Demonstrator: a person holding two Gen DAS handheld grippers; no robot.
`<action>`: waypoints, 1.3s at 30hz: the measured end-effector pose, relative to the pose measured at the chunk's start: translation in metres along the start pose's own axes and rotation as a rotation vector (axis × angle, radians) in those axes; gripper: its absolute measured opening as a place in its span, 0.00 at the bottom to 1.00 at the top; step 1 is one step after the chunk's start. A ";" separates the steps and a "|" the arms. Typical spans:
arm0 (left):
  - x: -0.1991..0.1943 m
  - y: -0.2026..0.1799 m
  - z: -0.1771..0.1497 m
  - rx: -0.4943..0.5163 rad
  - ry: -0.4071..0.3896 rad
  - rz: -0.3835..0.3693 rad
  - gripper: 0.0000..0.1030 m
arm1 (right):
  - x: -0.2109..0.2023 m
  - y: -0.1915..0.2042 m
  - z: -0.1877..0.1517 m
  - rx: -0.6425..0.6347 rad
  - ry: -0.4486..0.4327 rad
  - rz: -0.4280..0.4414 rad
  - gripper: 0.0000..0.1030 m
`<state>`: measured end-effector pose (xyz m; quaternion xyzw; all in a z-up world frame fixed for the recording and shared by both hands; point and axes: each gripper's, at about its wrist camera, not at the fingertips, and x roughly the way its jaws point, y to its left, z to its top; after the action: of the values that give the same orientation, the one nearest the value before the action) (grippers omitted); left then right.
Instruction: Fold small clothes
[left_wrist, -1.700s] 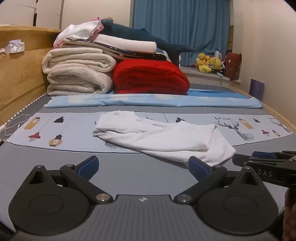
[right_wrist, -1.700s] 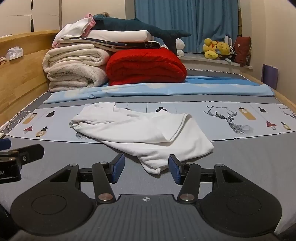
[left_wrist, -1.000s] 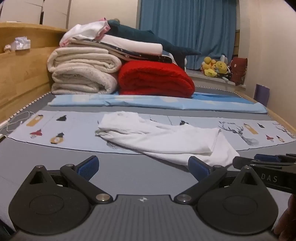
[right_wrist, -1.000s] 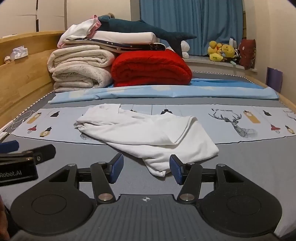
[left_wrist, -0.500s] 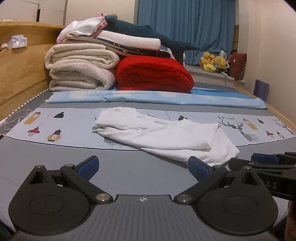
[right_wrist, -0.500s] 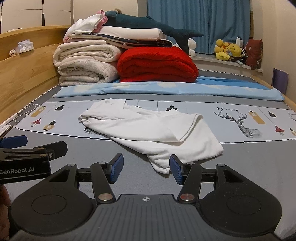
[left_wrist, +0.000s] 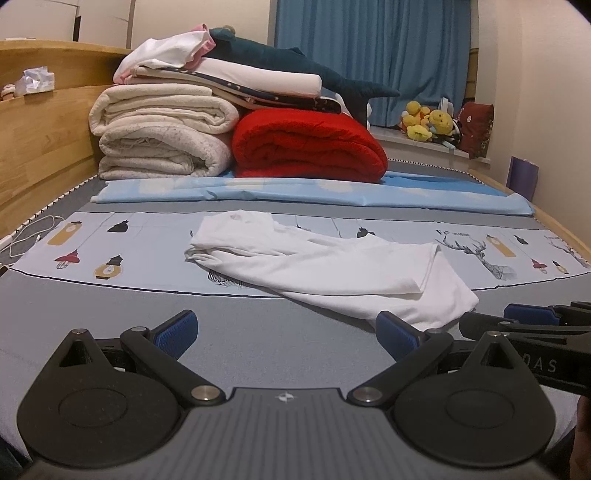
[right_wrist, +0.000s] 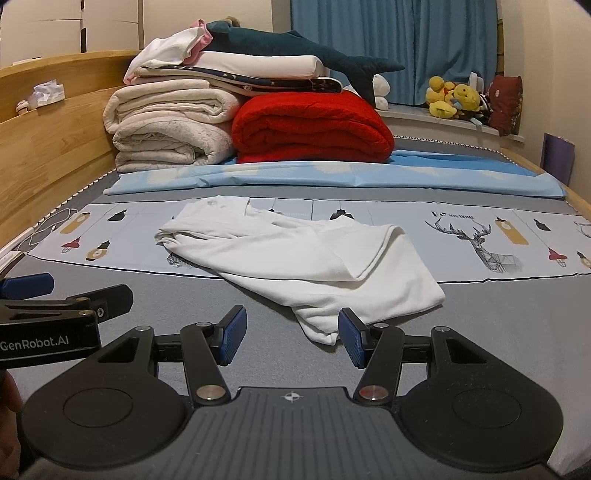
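Note:
A white garment (left_wrist: 325, 267) lies loosely folded on the bed, running from far left to near right; it also shows in the right wrist view (right_wrist: 299, 254). My left gripper (left_wrist: 286, 334) is open and empty, low over the grey sheet, with its right pad beside the garment's near corner. My right gripper (right_wrist: 291, 338) is open and empty, with the garment's near corner just ahead, close to its right pad. Each gripper shows at the edge of the other's view.
Folded cream blankets (left_wrist: 162, 142) and a red blanket (left_wrist: 308, 147) are stacked at the far end, under a plush shark (left_wrist: 295, 70). A wooden bed rail (left_wrist: 33, 140) runs along the left. A blue sheet (left_wrist: 314, 194) crosses the bed. Toys (left_wrist: 430, 122) sit by the curtain.
Both grippers have drifted slightly over the bed, staying open. The garment has not moved.

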<state>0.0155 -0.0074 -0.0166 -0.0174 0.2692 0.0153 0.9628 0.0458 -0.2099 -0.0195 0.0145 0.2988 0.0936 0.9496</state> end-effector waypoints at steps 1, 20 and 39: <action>0.000 0.000 0.000 0.000 0.001 0.000 1.00 | 0.000 0.000 0.000 0.000 0.001 0.000 0.55; 0.001 0.000 0.000 -0.002 0.010 0.001 1.00 | 0.000 -0.001 0.000 0.003 0.003 -0.002 0.55; 0.001 0.001 0.000 -0.002 0.012 0.003 1.00 | -0.001 -0.004 0.003 0.014 -0.003 -0.007 0.54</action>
<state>0.0164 -0.0064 -0.0175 -0.0179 0.2750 0.0169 0.9611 0.0474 -0.2139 -0.0167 0.0200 0.2979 0.0881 0.9503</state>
